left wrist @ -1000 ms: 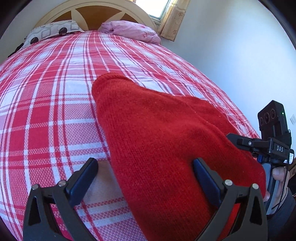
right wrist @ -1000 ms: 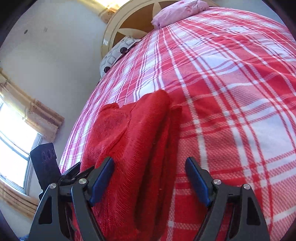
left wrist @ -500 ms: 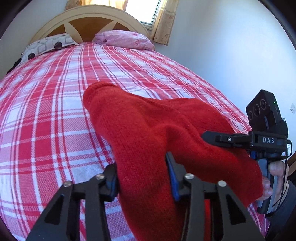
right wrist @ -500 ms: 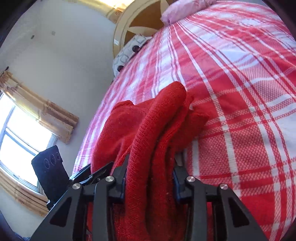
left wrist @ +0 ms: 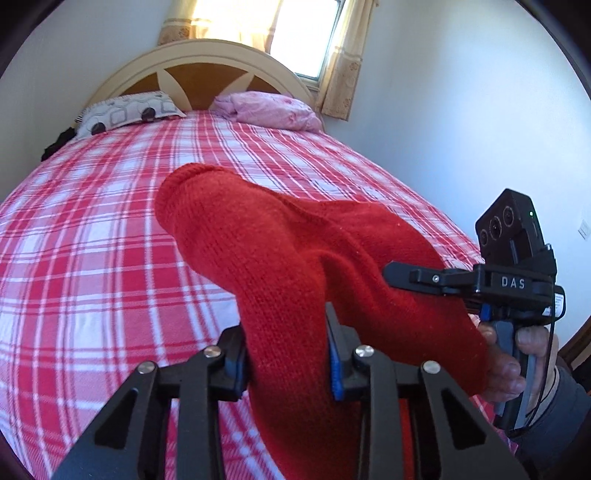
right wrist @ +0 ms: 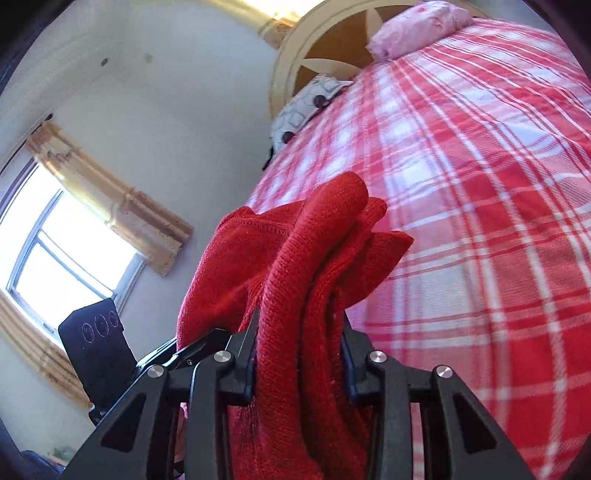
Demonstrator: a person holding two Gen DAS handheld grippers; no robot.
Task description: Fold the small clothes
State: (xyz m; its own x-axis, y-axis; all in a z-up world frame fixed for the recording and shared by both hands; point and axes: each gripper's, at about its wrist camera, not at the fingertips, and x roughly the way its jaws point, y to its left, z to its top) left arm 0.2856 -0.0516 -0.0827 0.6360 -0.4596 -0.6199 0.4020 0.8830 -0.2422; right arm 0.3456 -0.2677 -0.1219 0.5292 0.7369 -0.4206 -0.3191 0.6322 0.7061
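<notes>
Red knit sweater lifted above checked bed; left gripper pinching it, right gripper pinching bunched folds too.

A red-and-white checked bedspread covers the bed, with a grey patterned pillow and a pink pillow lying side by side against the arched cream headboard, beneath a bright window with yellow curtains.

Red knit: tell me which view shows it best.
Left wrist view. The red knit runs from the left claw toward the pillows, its rounded end showing. The right wrist view shows bunched folds in the right claw.
</notes>
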